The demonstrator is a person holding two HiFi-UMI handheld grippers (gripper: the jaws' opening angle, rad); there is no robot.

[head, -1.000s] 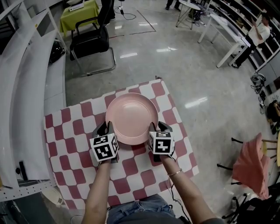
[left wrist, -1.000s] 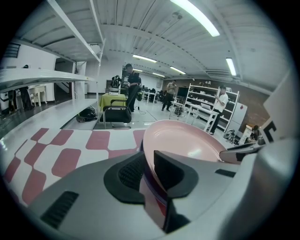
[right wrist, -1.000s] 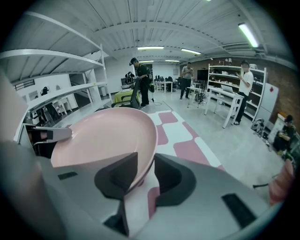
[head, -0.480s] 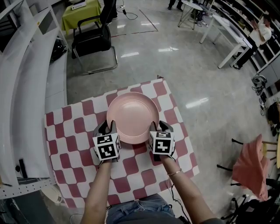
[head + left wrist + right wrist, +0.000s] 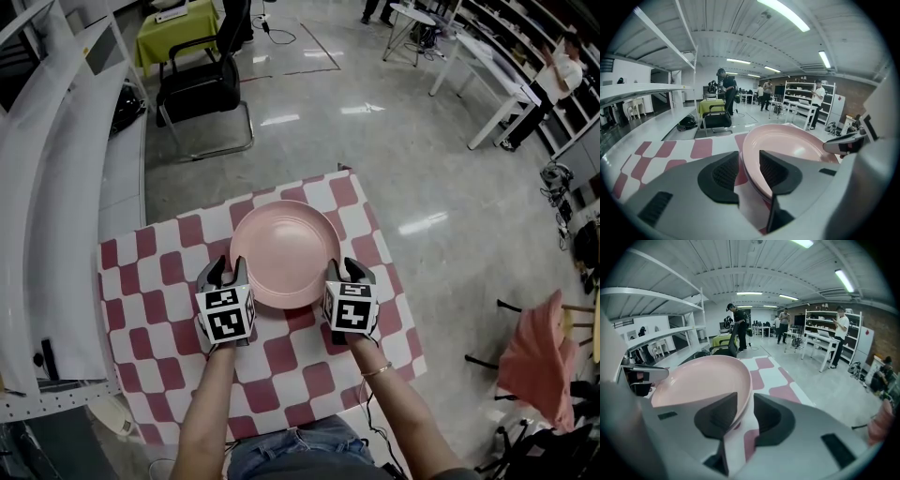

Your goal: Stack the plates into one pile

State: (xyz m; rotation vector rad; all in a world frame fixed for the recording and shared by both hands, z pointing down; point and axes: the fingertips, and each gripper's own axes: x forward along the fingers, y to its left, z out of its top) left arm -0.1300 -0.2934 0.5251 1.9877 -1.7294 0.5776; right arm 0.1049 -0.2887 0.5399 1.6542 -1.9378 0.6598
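Count on inspection: one pile of pink plates (image 5: 284, 253) is resting on one checkered bench (image 5: 150, 281). At least two stacked rims are showing at its edge; the exact number is not reading clearly. One black chair (image 5: 199, 89) and one green-covered table (image 5: 169, 36) are standing beyond.

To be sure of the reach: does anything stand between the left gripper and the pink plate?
Nothing visible does. The rim of the pink plate already sits between the jaws of the left gripper, which are opening.

left claw (image 5: 225, 274) opening, pink plate (image 5: 284, 248) rim now loose between its jaws
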